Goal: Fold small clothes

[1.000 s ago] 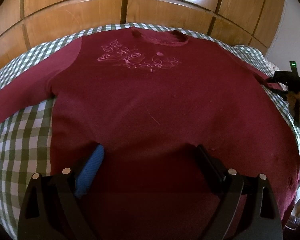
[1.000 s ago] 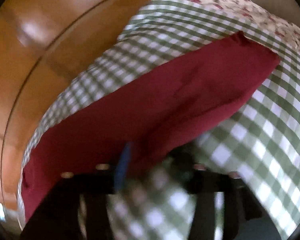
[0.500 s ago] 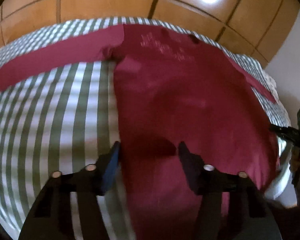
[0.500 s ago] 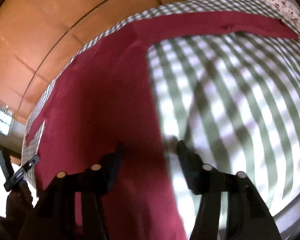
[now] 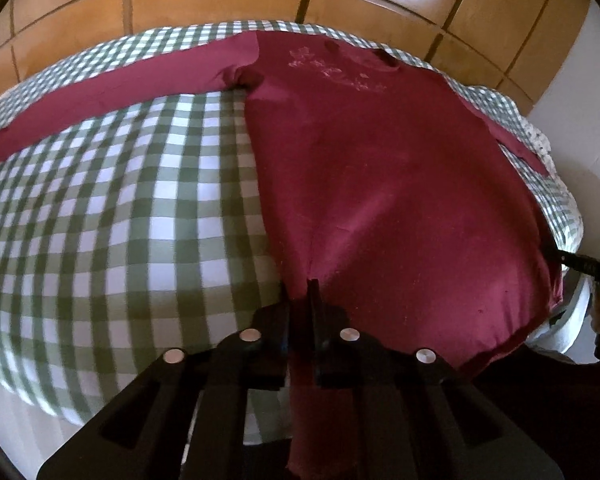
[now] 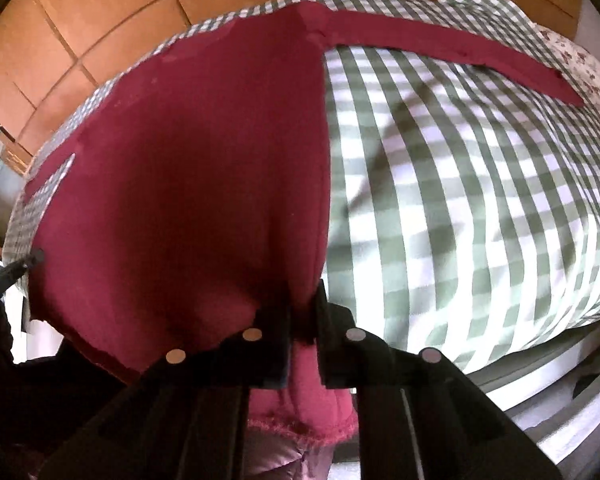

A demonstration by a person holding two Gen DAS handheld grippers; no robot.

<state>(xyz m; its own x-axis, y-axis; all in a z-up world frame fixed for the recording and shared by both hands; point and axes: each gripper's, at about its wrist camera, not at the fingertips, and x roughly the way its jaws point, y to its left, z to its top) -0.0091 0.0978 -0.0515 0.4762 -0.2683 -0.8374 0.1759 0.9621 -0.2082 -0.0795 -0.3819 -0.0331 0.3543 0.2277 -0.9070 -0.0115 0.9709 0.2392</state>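
Left wrist view had the wooden panelled wall (image 5: 220, 4) filling the whole back, with the bed under a green and white checked cover (image 5: 120, 200) in front of it. Spread flat on that cover was the maroon sweater (image 5: 400, 184), front up, neckline toward the wall, both sleeves stretched straight out to the sides. A pale flower print (image 5: 332, 70) sat just under the collar. Over by the far right end there was a floral pillow (image 6: 580, 60) peeking out.

The left gripper (image 5: 299, 296) was clamped tight on the sweater's bottom hem at its left corner, fabric pinched between the fingers and hanging down past them. Same deal on the other side: the right gripper (image 6: 304, 300) was squeezed closed on the right hem corner, frayed edge dangling below it.
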